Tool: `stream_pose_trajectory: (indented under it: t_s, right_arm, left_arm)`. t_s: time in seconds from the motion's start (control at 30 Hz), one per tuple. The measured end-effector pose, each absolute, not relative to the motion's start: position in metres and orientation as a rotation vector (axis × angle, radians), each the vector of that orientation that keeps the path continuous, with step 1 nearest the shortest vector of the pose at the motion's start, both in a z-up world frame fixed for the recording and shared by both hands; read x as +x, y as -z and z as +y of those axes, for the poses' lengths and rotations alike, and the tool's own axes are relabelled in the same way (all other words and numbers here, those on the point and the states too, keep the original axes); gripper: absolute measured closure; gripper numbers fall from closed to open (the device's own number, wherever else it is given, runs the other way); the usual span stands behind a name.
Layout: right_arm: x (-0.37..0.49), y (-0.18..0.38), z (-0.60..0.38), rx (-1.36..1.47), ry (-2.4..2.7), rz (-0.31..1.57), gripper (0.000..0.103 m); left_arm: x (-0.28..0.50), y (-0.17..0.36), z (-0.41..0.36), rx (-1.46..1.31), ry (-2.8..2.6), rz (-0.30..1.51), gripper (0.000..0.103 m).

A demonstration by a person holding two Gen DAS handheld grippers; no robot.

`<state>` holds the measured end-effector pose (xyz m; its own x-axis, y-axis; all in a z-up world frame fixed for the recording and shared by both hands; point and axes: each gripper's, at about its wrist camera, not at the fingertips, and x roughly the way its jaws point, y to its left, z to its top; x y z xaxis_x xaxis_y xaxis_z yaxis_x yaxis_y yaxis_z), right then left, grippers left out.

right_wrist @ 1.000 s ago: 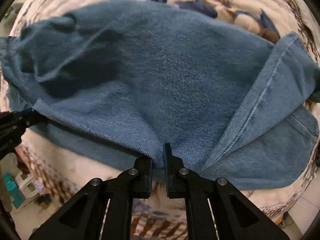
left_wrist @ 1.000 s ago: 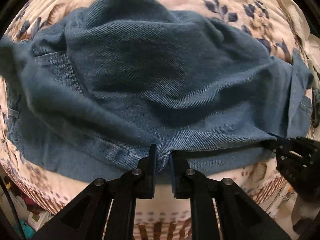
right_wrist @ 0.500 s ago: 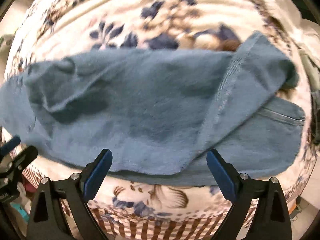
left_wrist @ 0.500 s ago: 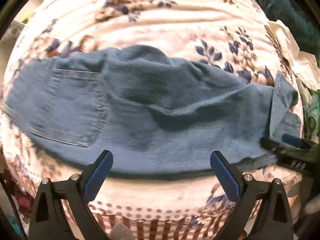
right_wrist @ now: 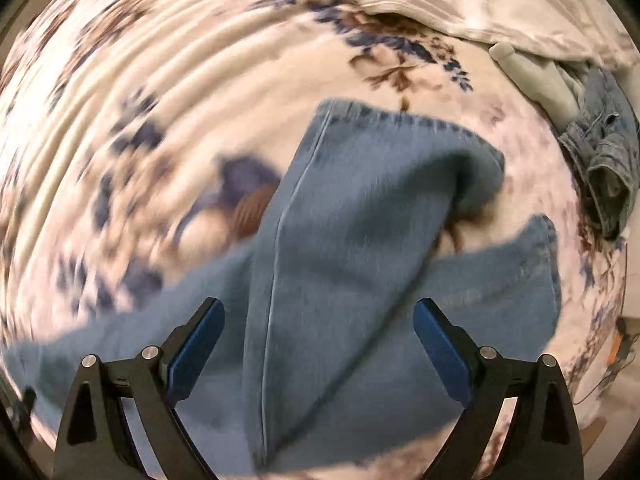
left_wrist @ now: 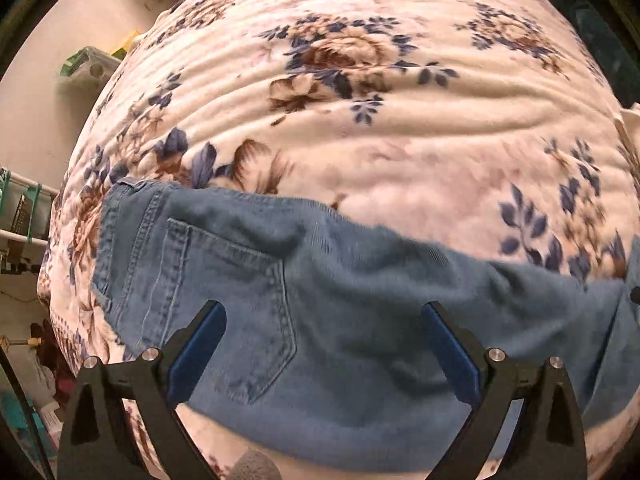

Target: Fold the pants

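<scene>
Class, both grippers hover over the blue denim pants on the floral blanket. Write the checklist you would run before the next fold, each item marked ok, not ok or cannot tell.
1. Left gripper open, holding nothing: ok.
2. Right gripper open, holding nothing: ok.
3. Blue denim pants lying on the floral blanket: ok.
4. Leg ends aligned: not ok; the upper hem lies askew of the lower leg.
5. Fabric smooth: cannot tell, motion blur.
6. Other clothes apart from the pants: ok.
</scene>
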<state>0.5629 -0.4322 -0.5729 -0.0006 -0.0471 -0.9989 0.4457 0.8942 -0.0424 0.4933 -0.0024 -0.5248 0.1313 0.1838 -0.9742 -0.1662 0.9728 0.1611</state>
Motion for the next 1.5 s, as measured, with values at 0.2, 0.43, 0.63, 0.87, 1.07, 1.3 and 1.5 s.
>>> stream_pose_trajectory:
  t_s: [0.2, 0.43, 0.63, 0.87, 1.07, 1.3, 1.5]
  right_arm:
    - [0.583, 0.602, -0.446, 0.350, 0.391, 1.543, 0.035]
    - [0.481, 0.550, -0.485, 0.640, 0.462, 1.397, 0.076]
    - [0.389, 0.589, -0.533, 0.872, 0.620, 1.466, 0.076]
    - [0.357, 0.587, -0.576, 1.090, 0.648, 1.267, 0.040]
    - [0.388, 0.574, -0.586, 0.894, 0.599, 1.220, 0.068]
    - [0.355, 0.528, -0.605, 0.895, 0.600, 1.066, 0.098]
    - [0.321, 0.550, -0.630, 1.021, 0.635, 1.091, 0.098]
  left_arm:
    - [0.490, 0.525, -0.011, 0.037, -0.219, 1.433, 0.004]
    - [0.449, 0.526, -0.025, -0.003, -0.159, 1.500, 0.004]
    - [0.432, 0.533, -0.034, -0.036, -0.140, 1.543, 0.004]
    - [0.442, 0.528, -0.043, -0.013, -0.124, 1.509, 0.004]
    - [0.448, 0.527, -0.049, -0.009, -0.136, 1.487, 0.004]
    - [0.440, 0.523, -0.056, -0.023, -0.131, 1.479, 0.004]
    - [0.433, 0.524, -0.063, -0.021, -0.136, 1.483, 0.004]
